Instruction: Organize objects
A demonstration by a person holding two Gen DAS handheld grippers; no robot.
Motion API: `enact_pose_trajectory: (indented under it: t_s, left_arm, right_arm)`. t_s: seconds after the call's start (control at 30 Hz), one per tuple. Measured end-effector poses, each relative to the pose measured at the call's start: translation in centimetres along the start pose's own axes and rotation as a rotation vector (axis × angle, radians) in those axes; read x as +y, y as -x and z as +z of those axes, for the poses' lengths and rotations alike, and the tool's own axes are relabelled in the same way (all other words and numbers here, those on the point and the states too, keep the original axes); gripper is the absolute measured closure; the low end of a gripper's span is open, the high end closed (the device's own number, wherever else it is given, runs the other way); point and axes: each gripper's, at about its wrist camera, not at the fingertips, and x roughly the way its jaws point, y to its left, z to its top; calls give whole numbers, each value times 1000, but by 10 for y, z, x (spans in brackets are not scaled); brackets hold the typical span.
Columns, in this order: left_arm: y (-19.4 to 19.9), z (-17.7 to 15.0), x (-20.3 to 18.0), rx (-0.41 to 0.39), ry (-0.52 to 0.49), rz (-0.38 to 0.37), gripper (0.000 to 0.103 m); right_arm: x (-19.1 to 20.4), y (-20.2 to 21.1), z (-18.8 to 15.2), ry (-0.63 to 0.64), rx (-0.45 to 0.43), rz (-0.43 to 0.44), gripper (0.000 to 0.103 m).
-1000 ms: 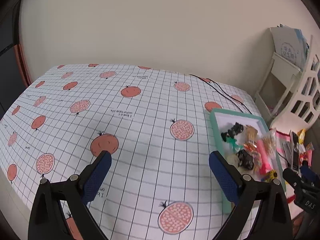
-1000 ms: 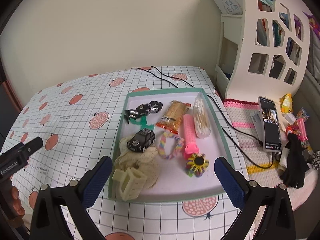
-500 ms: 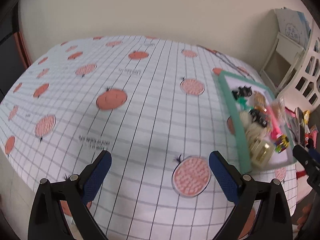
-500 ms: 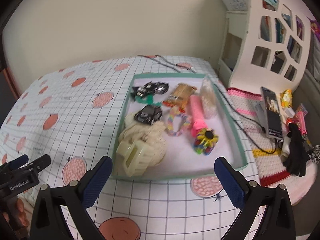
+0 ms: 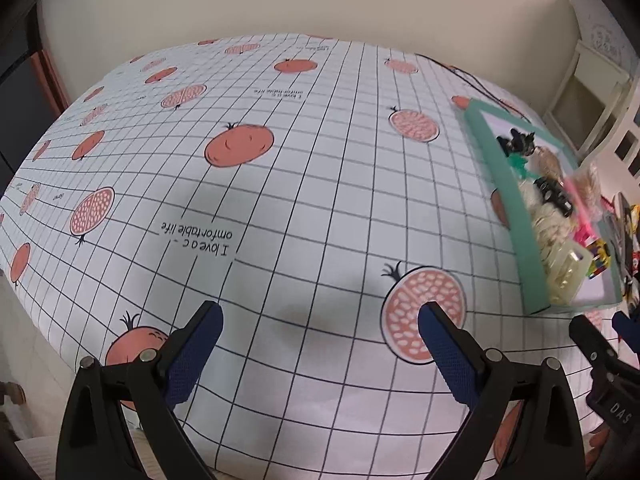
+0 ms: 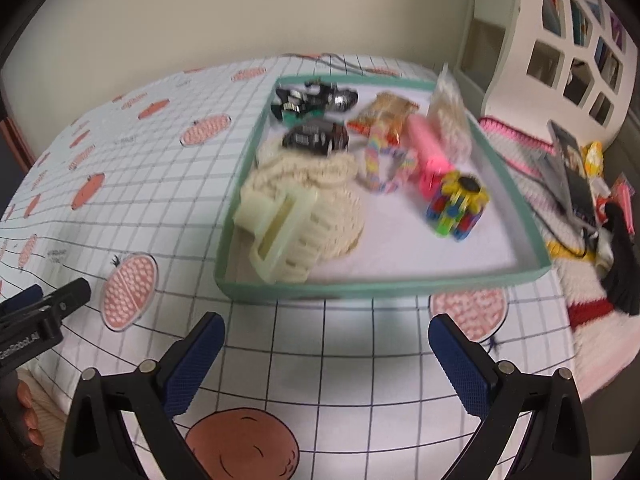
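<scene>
Right gripper [image 6: 326, 354] spread wide, empty; tray [image 6: 384, 288] just ahead of fingertips, hair claw [image 6: 276, 226] nearest. Left gripper [image 5: 320, 344] open over cloth. Risk: claw snags knit piece [image 6: 320, 196], drags it.

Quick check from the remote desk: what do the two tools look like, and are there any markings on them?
Both match: the left tool and right tool have black plastic arms with silver rivets, each ending in two fingers with dark blue textured pads. Seen from the opposite camera, the right one's body carries white letters "DAS" and the left one's "GenRobot.AI". No cables or sleeves show.
</scene>
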Motion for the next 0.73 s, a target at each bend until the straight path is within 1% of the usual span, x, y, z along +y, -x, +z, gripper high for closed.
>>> enact_pose_trajectory:
  t_s: [0.07,0.23,0.47,0.73]
  left_arm:
    - [-3,-3,-2,0,-11,9,5]
    - [-11,-11,-3,20,-18,19,5]
    - [-22,-18,-4,44,-30,33,5]
    - [-20,-22,-5,20,-31,35,5]
  right_arm:
    - [0,-7,-3,-6,20,-7,0]
    - [-2,-16,-8,-20,37,-24,0]
    - [-6,-17,-9,-37,32,-16,0]
    - [-5,-17,-10,-35,26,-16,0]
